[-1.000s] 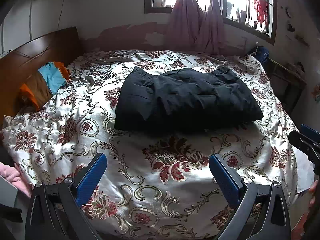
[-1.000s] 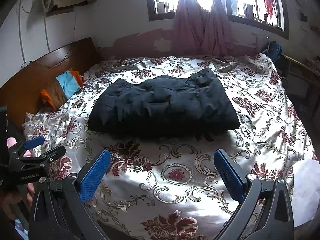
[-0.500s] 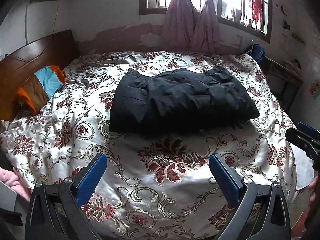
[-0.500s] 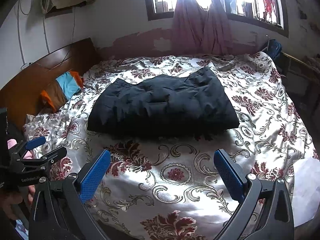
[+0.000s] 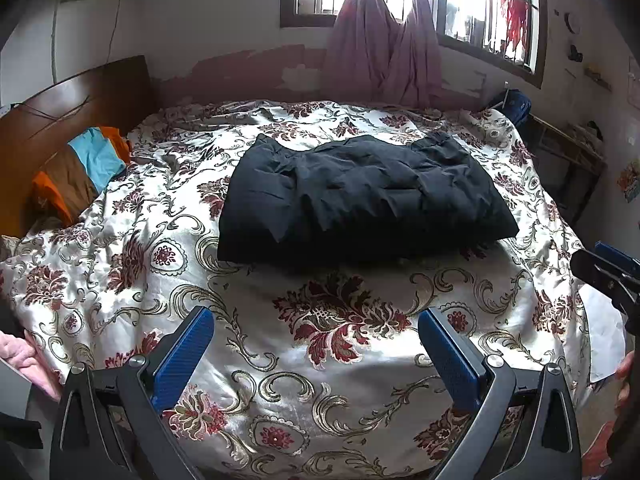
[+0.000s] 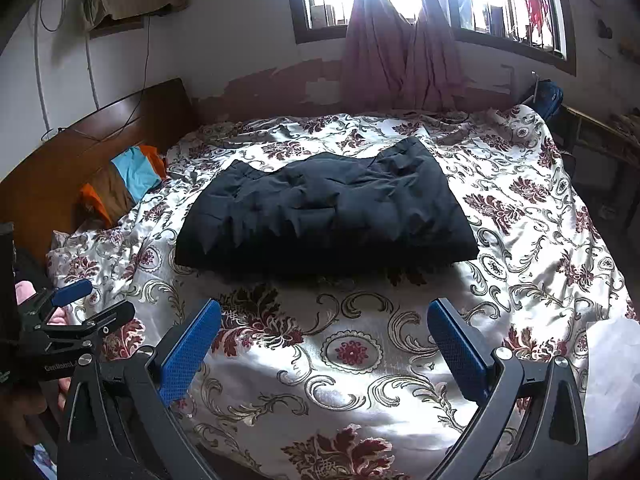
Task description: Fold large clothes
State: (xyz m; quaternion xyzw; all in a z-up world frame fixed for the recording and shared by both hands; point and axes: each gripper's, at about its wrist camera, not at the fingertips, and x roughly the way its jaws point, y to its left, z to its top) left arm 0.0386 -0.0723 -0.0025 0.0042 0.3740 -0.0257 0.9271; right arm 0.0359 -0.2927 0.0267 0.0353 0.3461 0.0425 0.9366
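Both views sit slightly farther back from the folded black jacket (image 5: pixel 360 196); my left gripper (image 5: pixel 316 344) and right gripper (image 6: pixel 324 340) hang spread wide, empty, above the bedspread (image 5: pixel 280 360).

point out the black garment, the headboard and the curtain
black garment (image 5: pixel 360 196), left wrist view, middle of its folded top
headboard (image 6: pixel 120 128), right wrist view, upper wooden panel
curtain (image 6: pixel 400 60), right wrist view, gathered middle
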